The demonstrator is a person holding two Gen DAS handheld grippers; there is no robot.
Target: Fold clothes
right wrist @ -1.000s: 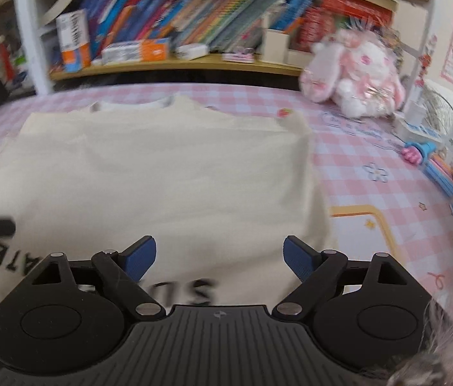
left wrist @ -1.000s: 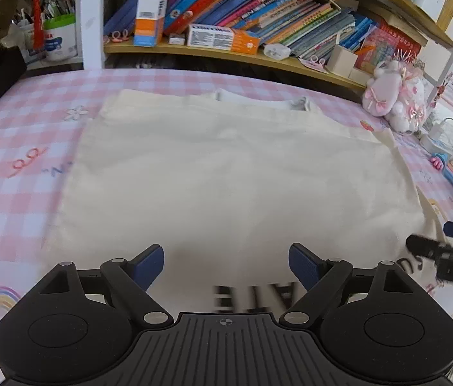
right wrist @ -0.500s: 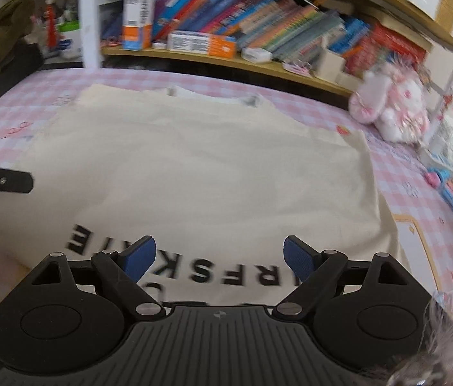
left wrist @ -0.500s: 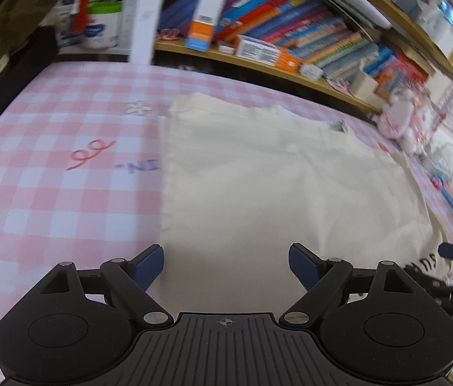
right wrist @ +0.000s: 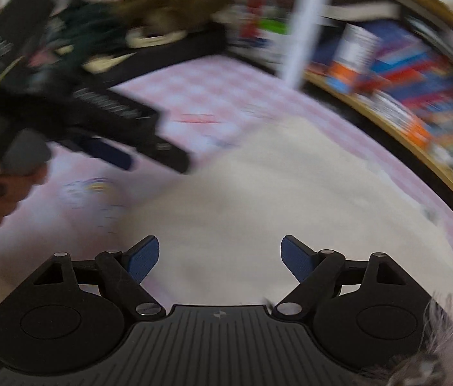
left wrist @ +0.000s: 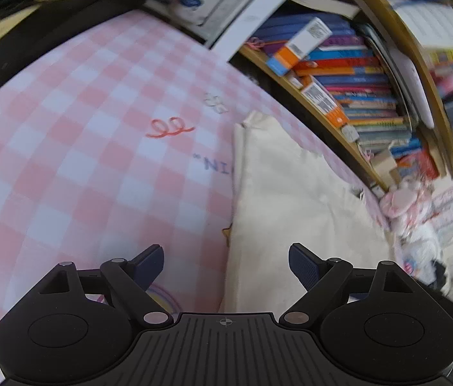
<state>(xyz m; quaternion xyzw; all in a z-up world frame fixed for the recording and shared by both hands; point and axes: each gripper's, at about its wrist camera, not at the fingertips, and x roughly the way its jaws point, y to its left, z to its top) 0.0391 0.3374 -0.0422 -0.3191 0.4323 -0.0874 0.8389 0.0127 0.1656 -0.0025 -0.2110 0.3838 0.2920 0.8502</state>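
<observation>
A cream garment (left wrist: 287,199) lies flat on the pink checked tablecloth (left wrist: 75,148). My left gripper (left wrist: 226,262) is open and empty, hovering over the garment's left edge near its front corner. In the right wrist view, which is blurred, the garment (right wrist: 306,193) fills the middle. My right gripper (right wrist: 220,255) is open and empty above it. The left gripper (right wrist: 123,154) shows there at the left, held in a hand, over the garment's left edge.
A bookshelf (left wrist: 348,74) full of books runs along the table's far side. A pink plush toy (left wrist: 409,202) sits at the far right. Dark bags (right wrist: 49,48) lie at the table's left end.
Both grippers have swung left and tilted. The left one went from over the garment's middle to its left edge. The right one now looks toward the garment's left side. Both stayed open.
</observation>
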